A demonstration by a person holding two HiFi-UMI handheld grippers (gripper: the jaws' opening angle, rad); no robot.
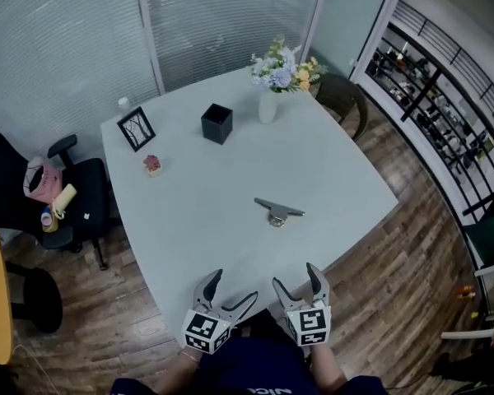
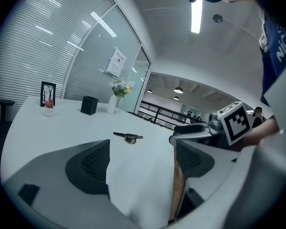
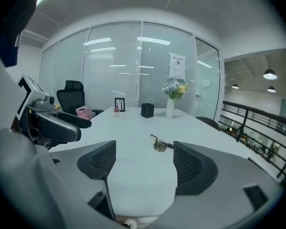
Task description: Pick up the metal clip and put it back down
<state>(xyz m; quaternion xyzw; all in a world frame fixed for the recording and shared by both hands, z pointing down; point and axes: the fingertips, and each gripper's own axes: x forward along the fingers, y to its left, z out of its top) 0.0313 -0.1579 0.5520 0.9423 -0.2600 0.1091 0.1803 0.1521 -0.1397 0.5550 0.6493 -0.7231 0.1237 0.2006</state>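
Note:
The metal clip (image 1: pixel 277 211) lies flat on the white table (image 1: pixel 206 188), right of its middle; it also shows as the clip (image 2: pixel 128 137) and the clip (image 3: pixel 159 143) ahead of each pair of jaws. My left gripper (image 1: pixel 227 292) hovers at the table's near edge, open and empty. My right gripper (image 1: pixel 300 279) is beside it, also open with nothing between its fingers. In the left gripper view the left gripper (image 2: pixel 142 162) faces the clip from afar; in the right gripper view the right gripper (image 3: pixel 144 165) does the same.
A black pen cup (image 1: pixel 216 123), a white vase of flowers (image 1: pixel 269 97), a framed picture (image 1: pixel 137 128) and a small pink ornament (image 1: pixel 152 164) stand at the far side. Office chairs (image 1: pixel 49 204) flank the left; another chair (image 1: pixel 342 97) sits far right.

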